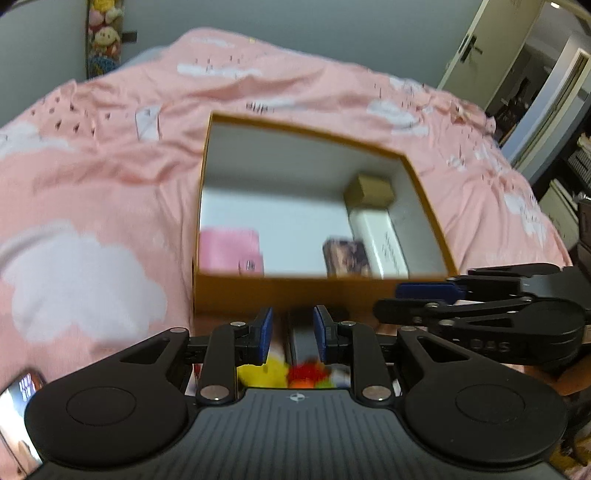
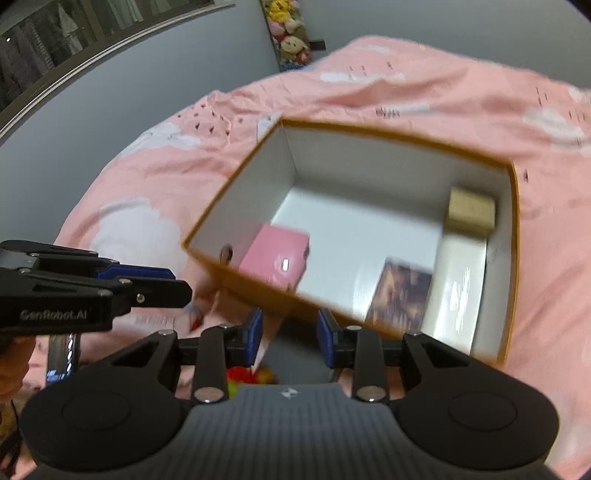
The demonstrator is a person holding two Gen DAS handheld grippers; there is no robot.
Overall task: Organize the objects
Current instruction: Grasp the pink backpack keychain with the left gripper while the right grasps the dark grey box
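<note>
An open orange box (image 1: 266,291) with a white inside lies on the pink bedspread; it also shows in the right wrist view (image 2: 229,278). In it are a pink box (image 1: 231,251) (image 2: 275,258), a dark patterned box (image 1: 345,256) (image 2: 400,295), a white box (image 1: 380,242) (image 2: 458,280) and a small gold box (image 1: 369,190) (image 2: 471,210). My left gripper (image 1: 293,334) is open and empty, just in front of the box's near wall. My right gripper (image 2: 290,338) is open and empty over the box's near edge. Each gripper shows from the side in the other's view, the right (image 1: 480,306) and the left (image 2: 96,284).
The pink bedspread (image 1: 92,192) with white clouds covers the bed. A colourful toy (image 1: 291,373) and a dark flat object (image 1: 301,339) lie under the left gripper. A phone (image 1: 18,391) lies at the lower left. A door (image 1: 491,48) stands at the back right, plush toys (image 2: 286,29) by the wall.
</note>
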